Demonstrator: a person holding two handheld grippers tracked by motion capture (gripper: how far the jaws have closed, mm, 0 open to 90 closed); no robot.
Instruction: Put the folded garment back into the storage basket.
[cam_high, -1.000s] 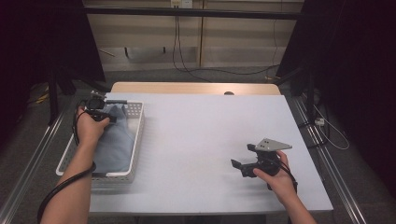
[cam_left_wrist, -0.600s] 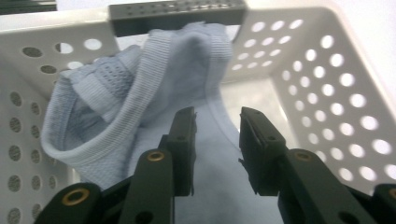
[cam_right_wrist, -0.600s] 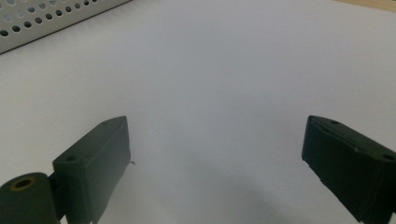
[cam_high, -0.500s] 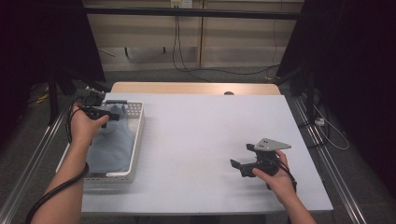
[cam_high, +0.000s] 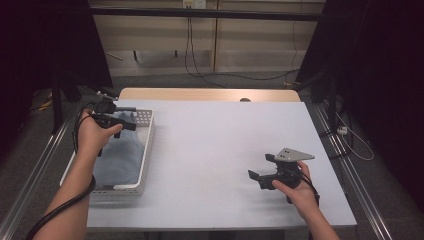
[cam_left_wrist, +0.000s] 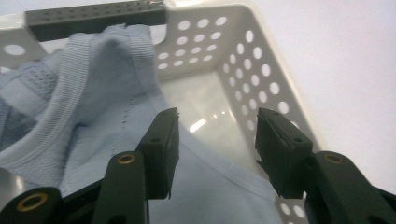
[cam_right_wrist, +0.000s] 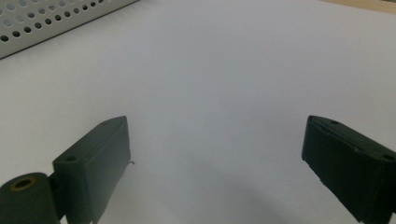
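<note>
On my white desk the basket holds the blue shirt. My left hand-held gripper has just been opening, empty above it. It could snag the collar. My right hand-held gripper waits wide open, empty.

Left claw jaws just opening, nothing gripped, right claw spread wide

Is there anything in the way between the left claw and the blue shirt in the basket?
Nothing visible. The left claw hangs right over the blue shirt inside the white basket. Its jaws have just been opening, with a gap between them and no cloth pinched there; the basket's bare floor and the shirt's edge lie underneath.
</note>
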